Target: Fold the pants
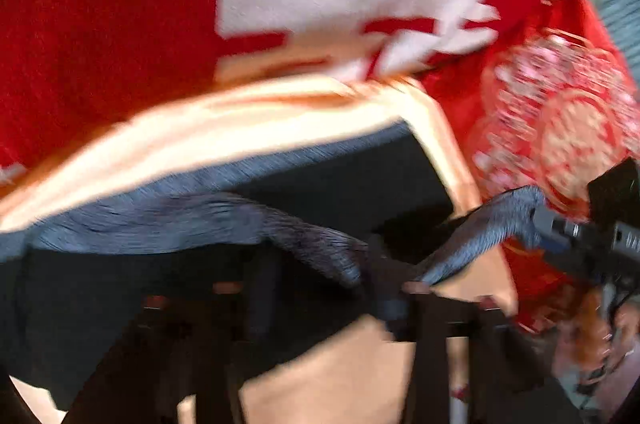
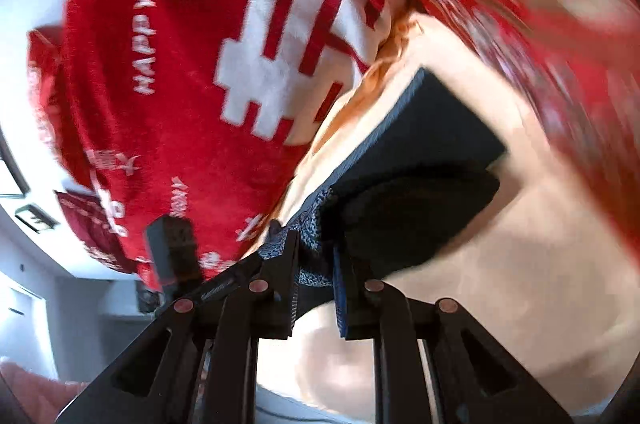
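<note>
Right gripper point(image 2: 316, 264) fingers clamped narrow on the pants point(image 2: 404, 159) waistband. Left gripper point(image 1: 320, 288) fingers' state could not be told under motion blur. Pants lay on a cream sheet point(image 2: 520, 207), beside the red blanket point(image 2: 160, 23).

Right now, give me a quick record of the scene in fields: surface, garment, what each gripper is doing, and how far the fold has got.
surface: peach sheet, with a red blanket lettered in white behind it
garment: dark pants, part flat on the sheet, one edge lifted
right gripper: shut on the speckled edge of the pants
left gripper: pants cloth between its fingers; picture too blurred to tell a grip
fold: not yet done, lifted edge still in the air
</note>
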The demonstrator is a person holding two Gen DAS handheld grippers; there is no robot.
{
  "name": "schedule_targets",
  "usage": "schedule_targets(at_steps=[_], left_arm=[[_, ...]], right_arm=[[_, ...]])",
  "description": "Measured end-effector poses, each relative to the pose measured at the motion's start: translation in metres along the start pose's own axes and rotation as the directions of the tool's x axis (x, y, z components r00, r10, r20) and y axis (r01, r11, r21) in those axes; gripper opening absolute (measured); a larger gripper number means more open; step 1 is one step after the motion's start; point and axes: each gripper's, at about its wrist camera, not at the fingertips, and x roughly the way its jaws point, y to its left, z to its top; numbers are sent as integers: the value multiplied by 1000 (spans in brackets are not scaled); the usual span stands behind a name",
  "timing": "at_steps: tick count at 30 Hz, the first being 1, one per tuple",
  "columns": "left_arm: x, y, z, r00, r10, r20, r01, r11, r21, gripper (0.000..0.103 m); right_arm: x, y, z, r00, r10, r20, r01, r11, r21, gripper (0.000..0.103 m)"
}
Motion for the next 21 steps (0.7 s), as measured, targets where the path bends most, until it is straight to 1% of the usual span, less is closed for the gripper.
schedule_targets(at_steps=[1, 3, 4, 6, 7, 8, 9, 10, 11, 13, 15, 17, 18, 19, 20, 21], left_arm=[[-1, 3, 4, 1000, 21, 11, -21, 1000, 2, 58], [-5, 9, 10, 999, 38, 21, -37, 999, -2, 58], [-8, 13, 11, 998, 57, 34, -57, 998, -5, 58], [-13, 21, 10, 993, 108, 53, -108, 994, -9, 58], [-15, 26, 8, 990, 127, 56, -126, 992, -13, 58], [-17, 33, 5, 986, 156, 55, -155, 988, -18, 63], [-19, 38, 2, 983, 177, 52, -176, 984, -19, 66], [-19, 44, -3, 976, 210, 49, -210, 978, -20, 68], [-18, 48, -7, 971, 234, 45, -234, 972, -20, 68], [-13, 66, -21, 957, 290, 9, -290, 956, -39, 68], [-6, 85, -36, 944, 329, -35, -330, 941, -77, 68], [1, 101, -50, 931, 356, -77, -363, 924, -118, 68], [4, 108, -55, 929, 357, -93, -367, 920, -140, 68], [6, 112, -59, 929, 357, -102, -369, 917, -153, 68], [8, 117, -63, 927, 358, -113, -373, 913, -166, 68], [12, 121, -67, 924, 363, -124, -380, 909, -173, 68]], right_arm=[[8, -3, 14, 1000, -27, -12, 27, 1000, 3, 16], [23, -7, 38, 996, -85, -27, 85, 996, -5, 17], [31, -10, 50, 992, -122, -34, 121, 993, -12, 19], [39, -14, 63, 981, -191, -22, 190, 981, -37, 20], [44, -10, 70, 976, -219, -14, 217, 974, -62, 26], [46, -7, 72, 974, -226, -8, 225, 972, -75, 41], [47, -2, 75, 975, -223, 8, 223, 971, -90, 52], [46, 5, 76, 973, -229, 25, 231, 968, -103, 72], [42, 13, 75, 972, -232, 48, 236, 964, -125, 74], [33, 27, 68, 967, -245, 74, 254, 952, -171, 74], [26, 31, 50, 951, -297, 85, 308, 934, -179, 74], [25, 21, 29, 934, -352, 68, 358, 921, -150, 73], [26, 9, 14, 922, -385, 45, 388, 914, -116, 73], [27, 1, 6, 915, -401, 36, 402, 910, -96, 72], [30, -13, -5, 899, -438, 26, 438, 896, -65, 69], [33, -23, -9, 887, -462, 19, 462, 886, -42, 68]])
